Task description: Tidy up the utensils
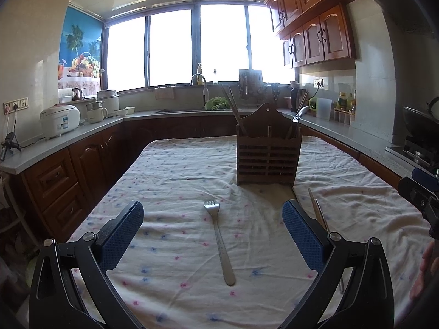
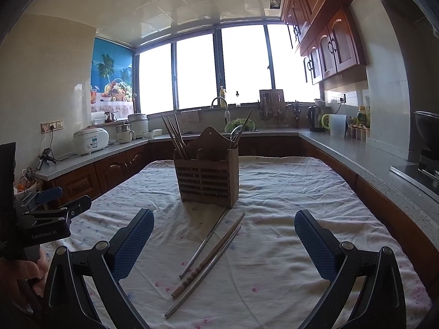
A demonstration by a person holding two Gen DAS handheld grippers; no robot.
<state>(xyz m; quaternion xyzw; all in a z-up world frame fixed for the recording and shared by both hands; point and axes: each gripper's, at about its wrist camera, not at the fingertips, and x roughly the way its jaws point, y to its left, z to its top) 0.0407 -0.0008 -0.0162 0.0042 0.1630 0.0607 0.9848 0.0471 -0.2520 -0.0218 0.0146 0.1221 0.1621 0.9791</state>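
Observation:
A wooden utensil holder (image 1: 267,155) stands on the cloth-covered table (image 1: 170,170), with chopsticks in its left slot and a fork and spoon in its right. A steel fork (image 1: 219,240) lies flat between the fingers of my open, empty left gripper (image 1: 212,220). In the right wrist view, the holder (image 2: 207,174) stands ahead, and three chopsticks (image 2: 207,257) lie loose on the cloth between the fingers of my open, empty right gripper (image 2: 223,227). Two of those chopsticks (image 1: 318,211) show at the right in the left wrist view.
Kitchen counters (image 1: 82,134) wrap around the table on three sides, with a rice cooker (image 1: 59,120), a sink and faucet (image 1: 199,78), a kettle and bottles. A wok (image 1: 421,120) sits on the stove at right. The left gripper's body (image 2: 46,219) shows at the left in the right wrist view.

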